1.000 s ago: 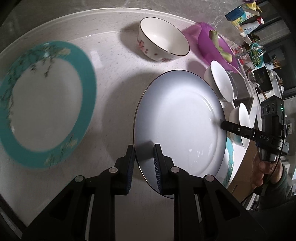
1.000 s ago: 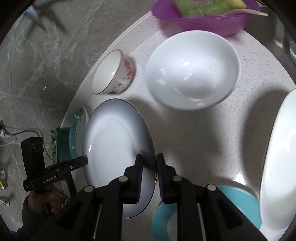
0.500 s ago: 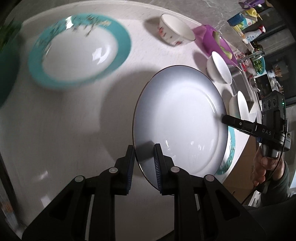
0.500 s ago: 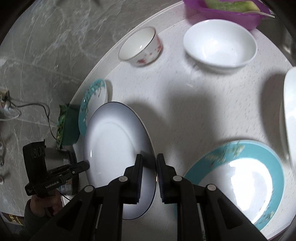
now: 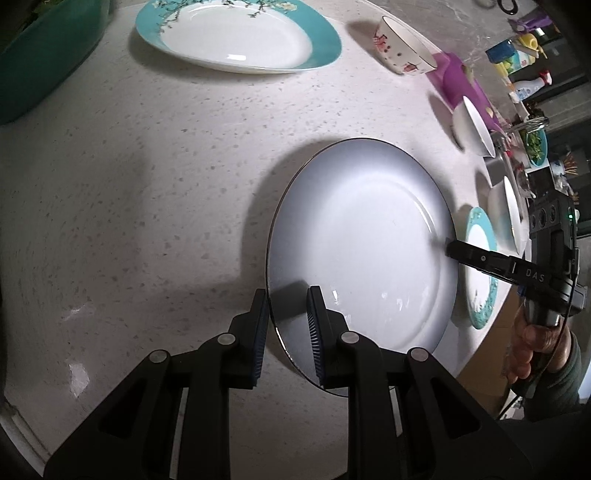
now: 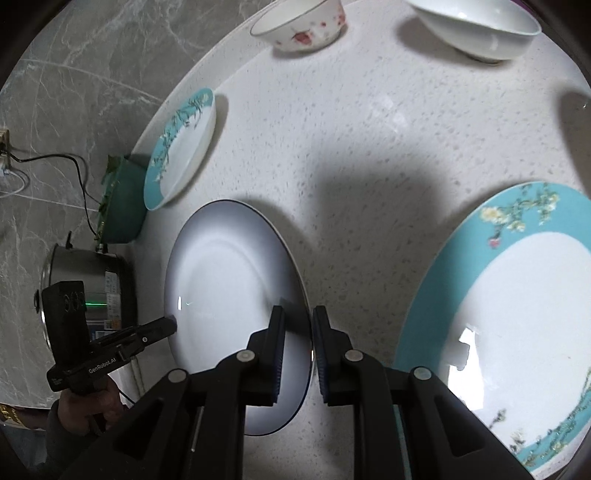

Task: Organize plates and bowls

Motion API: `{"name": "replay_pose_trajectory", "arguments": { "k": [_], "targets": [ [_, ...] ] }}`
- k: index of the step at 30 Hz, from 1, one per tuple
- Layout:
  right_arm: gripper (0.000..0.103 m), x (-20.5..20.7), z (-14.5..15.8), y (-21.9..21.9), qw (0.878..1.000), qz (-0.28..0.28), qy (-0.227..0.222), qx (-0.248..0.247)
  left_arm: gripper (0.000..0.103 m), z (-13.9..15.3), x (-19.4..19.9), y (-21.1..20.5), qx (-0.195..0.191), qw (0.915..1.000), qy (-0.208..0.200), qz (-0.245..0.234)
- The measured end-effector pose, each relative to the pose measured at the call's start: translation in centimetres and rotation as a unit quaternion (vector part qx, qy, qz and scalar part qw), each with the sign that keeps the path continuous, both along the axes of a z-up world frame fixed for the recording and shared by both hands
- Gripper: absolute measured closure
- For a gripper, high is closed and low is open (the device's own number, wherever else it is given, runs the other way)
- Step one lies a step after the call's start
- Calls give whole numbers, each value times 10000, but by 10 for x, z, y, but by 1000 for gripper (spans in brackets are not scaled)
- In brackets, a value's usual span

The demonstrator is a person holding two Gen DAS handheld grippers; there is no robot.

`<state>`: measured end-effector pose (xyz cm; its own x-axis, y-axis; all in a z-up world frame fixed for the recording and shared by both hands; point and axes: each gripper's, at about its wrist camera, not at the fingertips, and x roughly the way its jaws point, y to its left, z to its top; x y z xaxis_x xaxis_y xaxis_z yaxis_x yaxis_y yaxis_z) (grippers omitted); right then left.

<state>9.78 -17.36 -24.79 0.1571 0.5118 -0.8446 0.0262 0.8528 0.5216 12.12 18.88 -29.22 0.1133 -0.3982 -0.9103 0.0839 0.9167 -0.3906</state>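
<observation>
You are carrying the white plate (image 5: 362,240) between both grippers, and it is hanging just above the middle of the desk (image 5: 147,184), throwing a shadow beneath it. The left gripper (image 5: 286,325) is pinching the rim on one side, its jaws pressed onto the edge with the rim running between them; the right gripper (image 6: 297,347) is pinching the opposite rim the same way. To do this well, be keeping both grips even and moving the two hands as one, since pulling them apart or twisting one against the other is likely to slide the thin, glossy rim out of the pads. Be holding the plate level; it is looking slightly tilted in both views. You are probably heading for one of the teal-rimmed plates: one (image 6: 509,317) is lying close by the right gripper near the desk's near edge, another (image 5: 236,33) is sitting toward the far left edge, beside a green basin (image 5: 40,55). Whichever you are choosing, be centring the white plate over it before lowering, and be setting it down flat before loosening either grip. The flowered bowl (image 6: 299,22) and the white bowl (image 6: 476,26) are standing well apart at the far edge, out of your way.
</observation>
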Motion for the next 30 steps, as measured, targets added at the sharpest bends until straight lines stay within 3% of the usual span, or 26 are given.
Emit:
{"name": "replay_pose_trajectory", "arguments": {
  "k": [12, 23, 24, 26, 27, 28, 30],
  "targets": [
    [84, 1, -6, 11, 9994, 160, -191, -232, 83, -6, 1, -4, 120, 9998, -181, 10],
    [80, -6, -3, 18, 9969, 248, -542, -506, 78, -2, -11, -11, 304, 9978, -582, -12],
    [78, -7, -3, 18, 9966, 243, -580, -538, 78, 0, -14, -10, 290, 9974, -666, 24],
    [57, -9, 0, 17, 9958, 196, -674, -580, 77, 8, -20, -4, 171, 9964, -817, 165],
    [44, -10, 2, 16, 9956, 158, -708, -586, 67, 13, -24, 0, 106, 9955, -892, 287],
    [38, -11, 6, 14, 9954, 91, -746, -589, 38, 18, -28, 3, 78, 9947, -947, 386],
    [30, -15, 16, 11, 9949, -5, -833, -573, 14, 31, -37, 9, -10, 9916, -1149, 598]
  ]
}}
